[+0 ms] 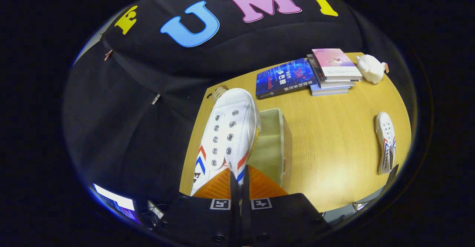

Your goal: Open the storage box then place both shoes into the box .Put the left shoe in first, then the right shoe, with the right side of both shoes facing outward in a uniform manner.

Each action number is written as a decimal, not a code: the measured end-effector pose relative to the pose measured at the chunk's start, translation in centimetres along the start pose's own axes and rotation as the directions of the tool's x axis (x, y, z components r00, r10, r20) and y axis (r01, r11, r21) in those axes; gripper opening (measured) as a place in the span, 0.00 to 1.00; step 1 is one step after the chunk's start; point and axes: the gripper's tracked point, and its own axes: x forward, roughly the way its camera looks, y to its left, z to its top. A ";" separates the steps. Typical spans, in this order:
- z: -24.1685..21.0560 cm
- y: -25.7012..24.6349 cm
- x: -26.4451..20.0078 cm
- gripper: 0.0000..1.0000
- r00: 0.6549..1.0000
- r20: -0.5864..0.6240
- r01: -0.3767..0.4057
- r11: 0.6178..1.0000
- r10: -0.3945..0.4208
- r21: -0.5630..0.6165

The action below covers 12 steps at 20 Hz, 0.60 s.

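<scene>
My gripper [239, 182] is shut on a white canvas shoe [226, 135] with red and blue chevrons, pinching its heel collar between both fingers. The shoe hangs toe-forward in the air, above the left side of an open pale fabric storage box [272, 143] that stands on the wooden table [334, 143]. The shoe hides the box's left part. A second matching shoe [386, 143] lies on its side on the table, far to the right of the box.
Beyond the box lie a dark blue book [284, 78] and a stack of books [332, 72], with a white soft toy [371, 68] at the far right corner. A small round object [219, 92] sits at the table's far left corner. A lit screen [115, 202] glows below left.
</scene>
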 end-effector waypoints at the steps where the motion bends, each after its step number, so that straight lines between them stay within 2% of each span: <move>1: -0.8 0.3 1.0 0.05 1.000 -0.019 0.007 1.000 -0.007 -0.003; 6: -3.8 0.2 5.6 0.05 0.993 -0.091 0.073 0.997 -0.074 -0.016; 12: -3.9 0.1 9.4 0.05 0.986 -0.129 0.114 0.993 -0.111 0.022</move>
